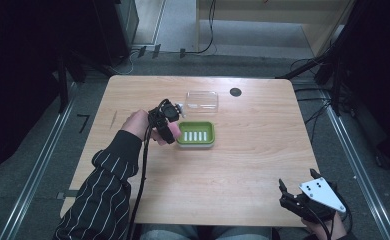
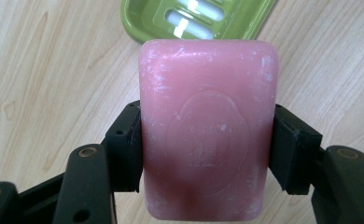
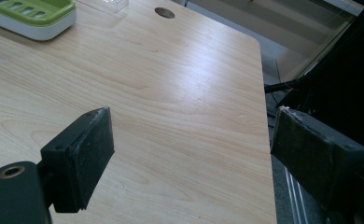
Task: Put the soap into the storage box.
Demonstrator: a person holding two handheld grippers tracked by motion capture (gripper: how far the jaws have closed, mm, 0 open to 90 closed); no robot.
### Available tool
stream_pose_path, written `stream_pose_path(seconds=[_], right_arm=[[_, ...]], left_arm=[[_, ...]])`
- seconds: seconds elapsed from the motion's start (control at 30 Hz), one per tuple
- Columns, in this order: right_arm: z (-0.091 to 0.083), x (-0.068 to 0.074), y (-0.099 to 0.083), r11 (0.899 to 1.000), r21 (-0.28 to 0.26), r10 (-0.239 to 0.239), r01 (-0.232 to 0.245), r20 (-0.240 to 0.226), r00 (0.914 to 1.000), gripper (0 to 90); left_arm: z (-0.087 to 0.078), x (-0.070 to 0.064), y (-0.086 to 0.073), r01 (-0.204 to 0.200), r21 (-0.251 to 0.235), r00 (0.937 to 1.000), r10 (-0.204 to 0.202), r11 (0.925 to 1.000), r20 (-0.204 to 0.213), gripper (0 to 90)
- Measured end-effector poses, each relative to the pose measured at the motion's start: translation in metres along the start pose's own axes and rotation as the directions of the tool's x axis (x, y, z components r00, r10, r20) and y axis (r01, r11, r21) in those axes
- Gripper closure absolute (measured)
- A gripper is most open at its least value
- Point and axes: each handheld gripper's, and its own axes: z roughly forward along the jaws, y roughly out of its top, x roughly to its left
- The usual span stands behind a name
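Soap lifted and carried near the dish, but not yet set in it.

On the wooden tabletop [image 1: 243, 165] the green soap dish [image 1: 197, 134] sits near the middle with its slotted tray bare, and a clear plastic lid [image 1: 202, 100] lies just behind it, apart from it. The left claw [image 1: 164, 126] hovers just beside the dish's left edge, clamped on the long sides of a pink soap bar [image 2: 207, 140], which is held off the wood; in the left gripper view the dish's corner shows just beyond the bar. The right claw [image 3: 189, 154] rests at the near right corner, spread wide with nothing between its pads. By my reading the pick-up is finished; still to do is lowering the bar into the tray and letting go. Perhaps the lid goes on afterward, though nothing here settles that.
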Motion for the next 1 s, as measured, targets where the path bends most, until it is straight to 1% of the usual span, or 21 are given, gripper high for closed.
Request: stream_pose_path(seconds=[0.07, 0.1, 0.17, 0.2, 0.23, 0.27, 0.37, 0.4, 0.43, 0.5, 0.7, 0.77, 0.83, 0.9, 1.0], right_arm=[[-0.001, 0.000, -0.001, 1.000, 0.003, 0.001, -0.001, 0.005, 1.0000, 13.9], [-0.001, 0.000, -0.001, 1.000, 0.002, 0.001, -0.001, 0.004, 1.0000, 13.9], [-0.002, 0.000, -0.001, 1.000, 0.003, 0.007, -0.007, 0.004, 1.0000, 13.9], [-0.001, 0.000, -0.001, 1.000, 0.004, 0.005, -0.006, 0.005, 1.0000, 13.9], [-0.001, 0.000, -0.001, 1.000, 0.004, 0.003, -0.003, 0.004, 1.0000, 13.9], [-0.002, -0.001, -0.001, 1.000, 0.004, -0.001, 0.001, 0.006, 1.0000, 13.9], [-0.002, -0.001, -0.002, 1.000, 0.005, 0.006, -0.006, 0.007, 1.0000, 13.9], [-0.003, -0.001, -0.002, 1.000, 0.006, 0.006, -0.007, 0.007, 1.0000, 13.9], [-0.003, -0.001, -0.002, 1.000, 0.005, 0.007, -0.007, 0.008, 0.9999, 13.9], [-0.003, -0.001, -0.002, 1.000, 0.005, 0.006, -0.006, 0.009, 0.9999, 13.9], [-0.003, -0.002, -0.003, 1.000, 0.007, 0.004, -0.004, 0.009, 0.9999, 13.9], [-0.003, -0.002, -0.003, 1.000, 0.007, 0.004, -0.004, 0.011, 0.9999, 13.9], [-0.004, -0.002, -0.003, 1.000, 0.008, 0.005, -0.005, 0.011, 0.9999, 13.9], [-0.004, -0.002, -0.003, 1.000, 0.010, 0.008, -0.008, 0.012, 0.9999, 13.9], [-0.004, -0.002, -0.003, 1.000, 0.011, 0.006, -0.006, 0.012, 0.9999, 13.9]], left_arm=[[0.000, 0.000, 0.002, -0.011, 0.006, 0.9999, 0.011, 0.9999, 0.001, 38.3], [0.001, -0.001, 0.002, -0.014, -0.001, 0.9999, 0.014, 0.9999, -0.001, 38.3], [0.001, -0.001, 0.004, -0.031, 0.008, 0.9995, 0.031, 0.9995, -0.008, 38.3], [0.002, -0.001, 0.005, -0.026, 0.000, 0.9997, 0.026, 0.9997, -0.003, 38.3], [0.002, -0.001, 0.006, -0.032, 0.005, 0.9995, 0.032, 0.9995, -0.001, 38.3], [0.002, -0.001, 0.006, -0.029, -0.003, 0.9996, 0.029, 0.9996, -0.004, 38.3], [0.003, -0.001, 0.008, -0.039, -0.006, 0.9992, 0.039, 0.9992, -0.010, 38.3], [0.003, -0.001, 0.008, -0.037, -0.007, 0.9992, 0.037, 0.9993, -0.013, 38.3], [0.003, -0.002, 0.010, -0.044, -0.001, 0.9989, 0.044, 0.9990, -0.018, 38.3], [0.004, -0.003, 0.012, -0.050, -0.009, 0.9986, 0.050, 0.9987, -0.017, 38.3], [0.004, -0.002, 0.015, -0.061, -0.003, 0.9979, 0.061, 0.9981, -0.021, 38.3], [0.006, -0.003, 0.016, -0.062, -0.016, 0.9979, 0.062, 0.9979, -0.020, 38.3], [0.006, -0.003, 0.018, -0.068, -0.010, 0.9976, 0.068, 0.9977, -0.014, 38.3], [0.006, -0.002, 0.019, -0.076, -0.006, 0.9970, 0.076, 0.9971, -0.018, 38.3], [0.007, -0.003, 0.020, -0.078, -0.015, 0.9968, 0.078, 0.9968, -0.018, 38.3]])
